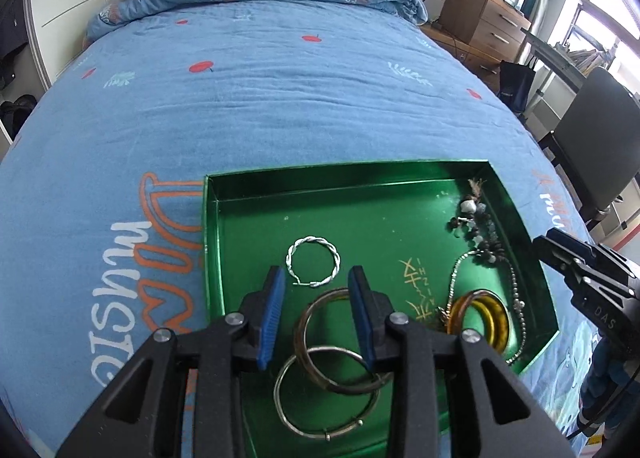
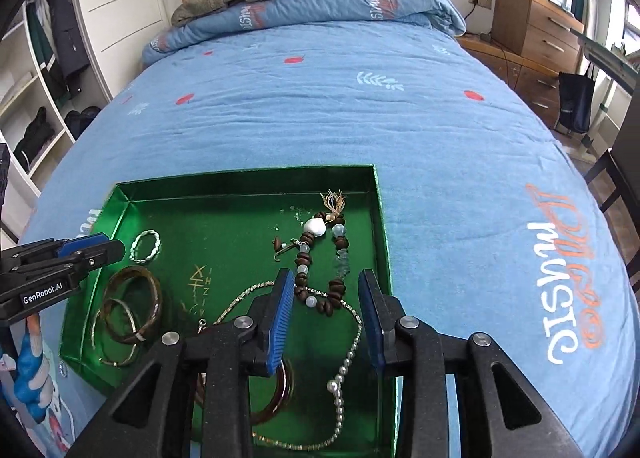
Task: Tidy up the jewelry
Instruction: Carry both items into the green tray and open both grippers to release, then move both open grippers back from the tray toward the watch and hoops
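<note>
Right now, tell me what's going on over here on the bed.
A person is sorting jewelry with a two-finger gripper in each hand. A shallow green tray sits on the blue bedspread, holding a twisted silver ring, overlapping bangles, a beaded bracelet and a chain necklace. The left gripper hovers open above the bangles; the right gripper hovers open above the bracelet and chain. Neither holds anything.

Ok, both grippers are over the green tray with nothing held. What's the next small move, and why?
Probably lower the left gripper onto the brown bangle. Its jaws stand open and empty just above the near rim of that bangle, which overlaps the plain silver bangle in the green tray. The right gripper hovers open over the bead bracelet.
</note>
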Demonstrator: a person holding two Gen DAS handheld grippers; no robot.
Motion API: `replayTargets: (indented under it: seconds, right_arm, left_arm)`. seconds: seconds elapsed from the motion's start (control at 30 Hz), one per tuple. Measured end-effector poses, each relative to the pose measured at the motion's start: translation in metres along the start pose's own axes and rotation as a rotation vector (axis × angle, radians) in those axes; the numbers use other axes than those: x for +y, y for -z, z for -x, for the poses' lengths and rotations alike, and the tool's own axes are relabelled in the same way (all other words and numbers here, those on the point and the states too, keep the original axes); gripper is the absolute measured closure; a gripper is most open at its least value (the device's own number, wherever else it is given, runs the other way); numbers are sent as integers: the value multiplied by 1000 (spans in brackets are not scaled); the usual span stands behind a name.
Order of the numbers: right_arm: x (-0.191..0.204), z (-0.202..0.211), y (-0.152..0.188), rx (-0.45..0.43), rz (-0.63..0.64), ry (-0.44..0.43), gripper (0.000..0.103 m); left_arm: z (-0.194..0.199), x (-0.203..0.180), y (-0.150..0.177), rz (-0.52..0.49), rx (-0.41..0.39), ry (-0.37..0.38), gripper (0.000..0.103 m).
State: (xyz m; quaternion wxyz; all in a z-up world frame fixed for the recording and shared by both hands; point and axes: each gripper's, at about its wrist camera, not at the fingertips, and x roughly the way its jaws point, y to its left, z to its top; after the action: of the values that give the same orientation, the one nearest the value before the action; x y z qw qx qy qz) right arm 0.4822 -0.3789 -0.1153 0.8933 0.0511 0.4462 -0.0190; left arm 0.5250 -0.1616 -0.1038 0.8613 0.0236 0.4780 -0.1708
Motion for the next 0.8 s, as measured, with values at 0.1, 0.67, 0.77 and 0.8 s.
replayTargets:
  seconds: [0.1,0.67,0.77,0.8]
  right_arm:
    - [-2,41,6,-49,8,3,65]
    - [-4,267,106,-286,-1,-69,48]
    - [-5,290,124,-297,-7,-79,48]
    - [-5,297,129,-301,-5,-79,48]
  left_arm:
    - [45,1,7,-25,-65,-27,72]
    - [277,29,127,-3,-280,-173,72]
    - [297,29,153,10,-284,-164,72]
    - [302,29,161,10,-286,-161,72]
